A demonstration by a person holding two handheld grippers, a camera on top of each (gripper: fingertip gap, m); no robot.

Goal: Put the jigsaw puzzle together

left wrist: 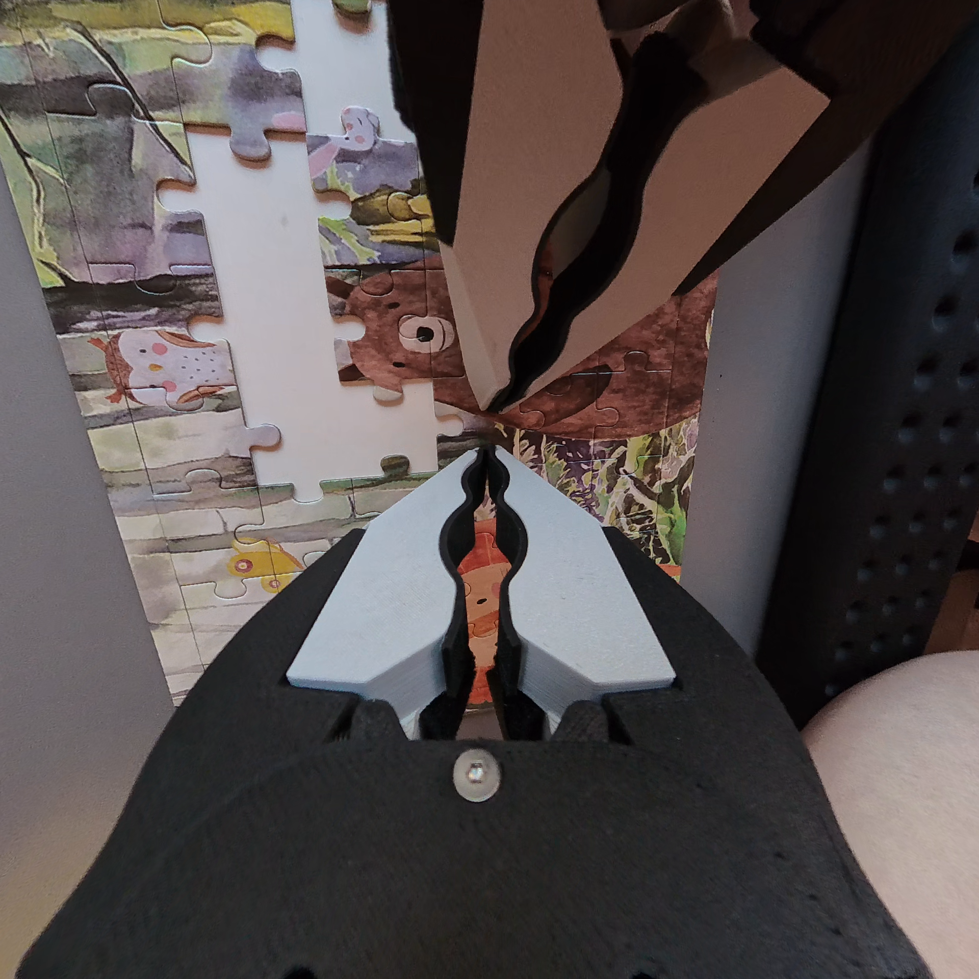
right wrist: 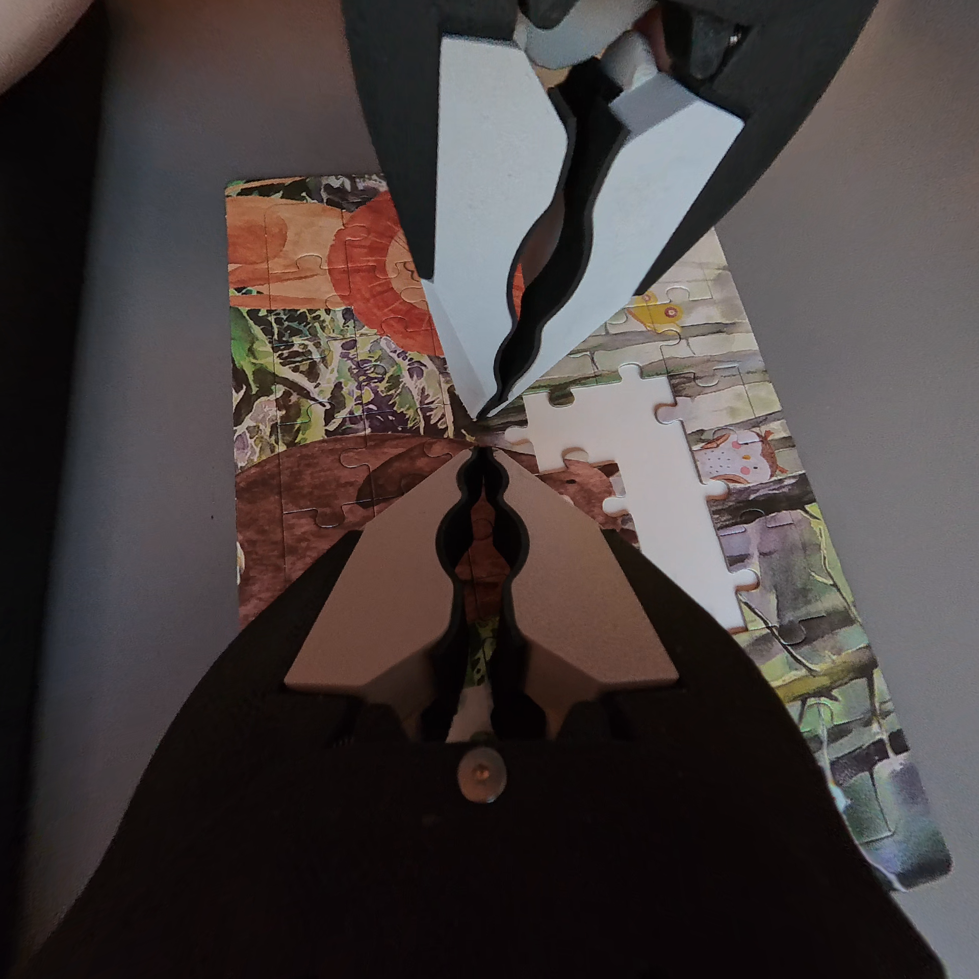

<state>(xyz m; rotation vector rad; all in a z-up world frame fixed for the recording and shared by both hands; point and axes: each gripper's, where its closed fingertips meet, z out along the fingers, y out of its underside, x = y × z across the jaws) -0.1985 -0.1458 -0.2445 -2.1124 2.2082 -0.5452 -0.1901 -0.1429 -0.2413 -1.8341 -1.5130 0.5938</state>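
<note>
In the left wrist view, the left gripper [left wrist: 486,449] points down at the jigsaw puzzle [left wrist: 609,466], its pale blue fingers [left wrist: 402,572] pressed together at the tips with nothing visibly between them; the tips sit over the seam where the brown bear [left wrist: 402,339] meets the foliage band. The right gripper [left wrist: 498,405] comes in from the top of the frame, its jaws likewise closed to a point, and the two tips nearly meet over the same spot. Judging from that, both closed tips serve as pushers, tamping a just-laid piece flat at the edge of the white gap [left wrist: 275,318], though whether either tip touches the card cannot be told. The gap, where the white backing shows, runs up the middle between the owl [left wrist: 164,365] side and the bear side, so several pieces remain unplaced. The puzzle lies on a grey table [left wrist: 79,583]; a dark perforated panel [left wrist: 911,371] stands at the right and a pale rounded shape [left wrist: 890,794] sits low right. In the right wrist view, the right gripper [right wrist: 483,450] is in shadow, jaws shut and empty, meeting the left gripper [right wrist: 484,410] tip to tip over the bear's edge beside the white gap [right wrist: 651,477]. The orange lion [right wrist: 371,275] and butterfly [right wrist: 657,315] flank the far fingers, and the grey table [right wrist: 159,371] surrounds the puzzle.
</note>
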